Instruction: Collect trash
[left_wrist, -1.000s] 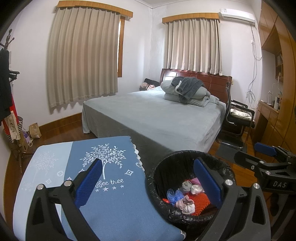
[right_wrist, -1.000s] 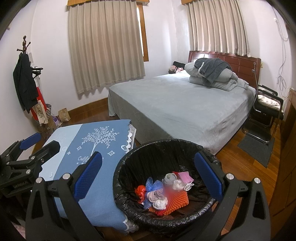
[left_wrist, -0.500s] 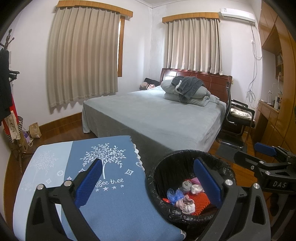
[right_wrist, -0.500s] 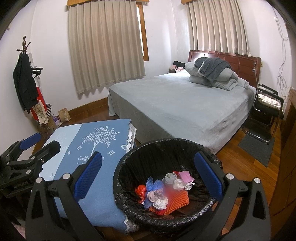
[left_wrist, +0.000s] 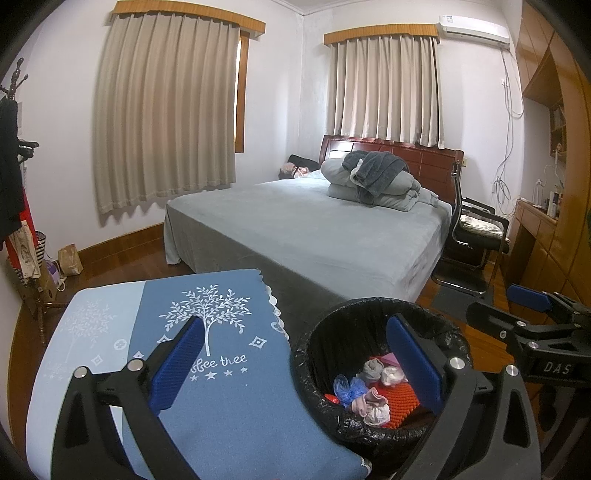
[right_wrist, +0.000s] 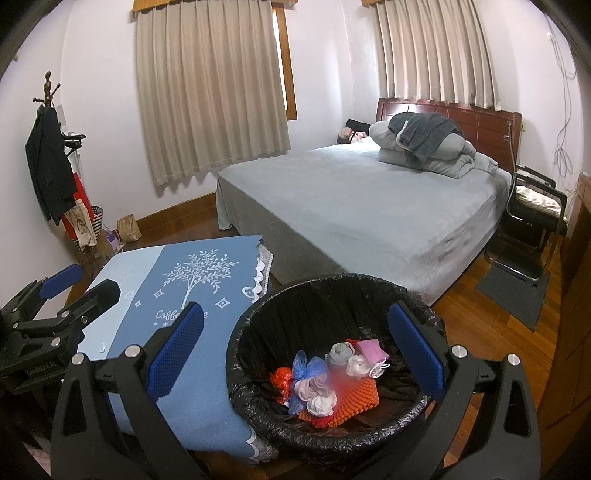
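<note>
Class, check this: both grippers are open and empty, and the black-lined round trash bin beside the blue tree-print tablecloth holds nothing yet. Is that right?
One error: the black-lined round trash bin already holds crumpled wrappers and an orange mesh piece, as the right wrist view shows. The rest stands: left gripper and right gripper are open and empty, beside the blue tree-print tablecloth.

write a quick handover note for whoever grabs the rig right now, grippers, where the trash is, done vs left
Left gripper: open, empty, held above the tablecloth's edge beside the bin.
Right gripper: open, empty, held over the bin.
Black-lined trash bin: on the floor beside the table, holding crumpled bags, tissues, a pink mask and an orange textured piece.
Done: that trash is in the bin.
Left: no loose trash shows on the tablecloth, bed or visible floor; check out-of-view areas.
</note>
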